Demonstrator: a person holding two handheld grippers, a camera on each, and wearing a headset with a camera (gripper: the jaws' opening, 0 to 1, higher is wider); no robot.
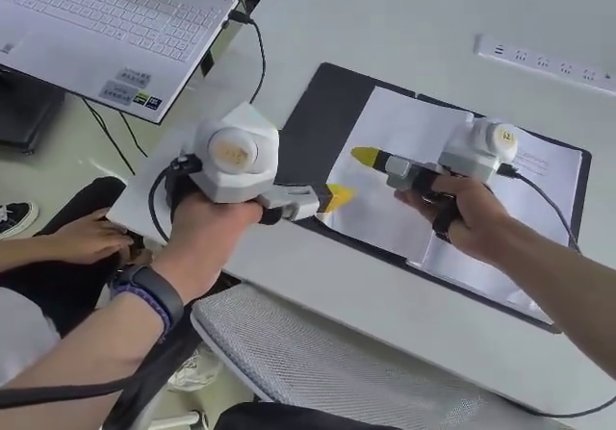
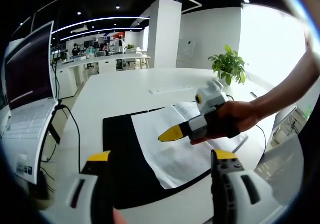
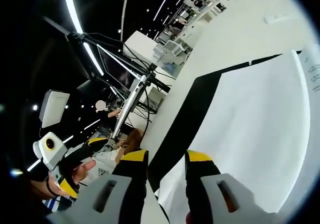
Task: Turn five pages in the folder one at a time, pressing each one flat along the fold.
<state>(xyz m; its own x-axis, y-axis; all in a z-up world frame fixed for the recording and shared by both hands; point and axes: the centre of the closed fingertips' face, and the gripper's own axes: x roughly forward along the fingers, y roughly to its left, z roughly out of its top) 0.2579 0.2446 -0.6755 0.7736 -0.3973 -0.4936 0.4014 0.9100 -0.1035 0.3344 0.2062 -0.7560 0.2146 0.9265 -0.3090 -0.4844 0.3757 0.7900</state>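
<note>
Jaws of the right gripper (image 3: 166,159) are standing partly apart with a narrow gap between the yellow tips, clamping nothing. A corner of the white printed page (image 3: 250,124) is showing through that gap; contact is unclear. In the head view the right gripper (image 1: 364,155) is hovering over the left part of that page (image 1: 404,151), tips pointing left, with the right hand (image 1: 462,209) wrapping its handle.

The left gripper (image 2: 162,159) is sitting wide open, holding nothing, with its jaws aiming across the folder toward the right gripper (image 2: 167,134). In the head view the left gripper (image 1: 337,197) is hanging at the near-left edge of the flat black folder (image 1: 318,113), tips just beside the page's near-left edge, with the left hand (image 1: 207,223) gripping it.

The folder is lying open on the white table (image 1: 404,26), its black inner cover showing bare on the left and white pages lying on the right.

- Silver laptop (image 1: 106,26) is sitting far left, a black cable (image 1: 258,55) trailing beside it.
- White power strip (image 1: 544,62) is lying far right.
- Grey mesh chair (image 1: 289,353) is standing near, below the table edge.
- Green potted plant (image 2: 227,66) is standing beyond the table's far side.
</note>
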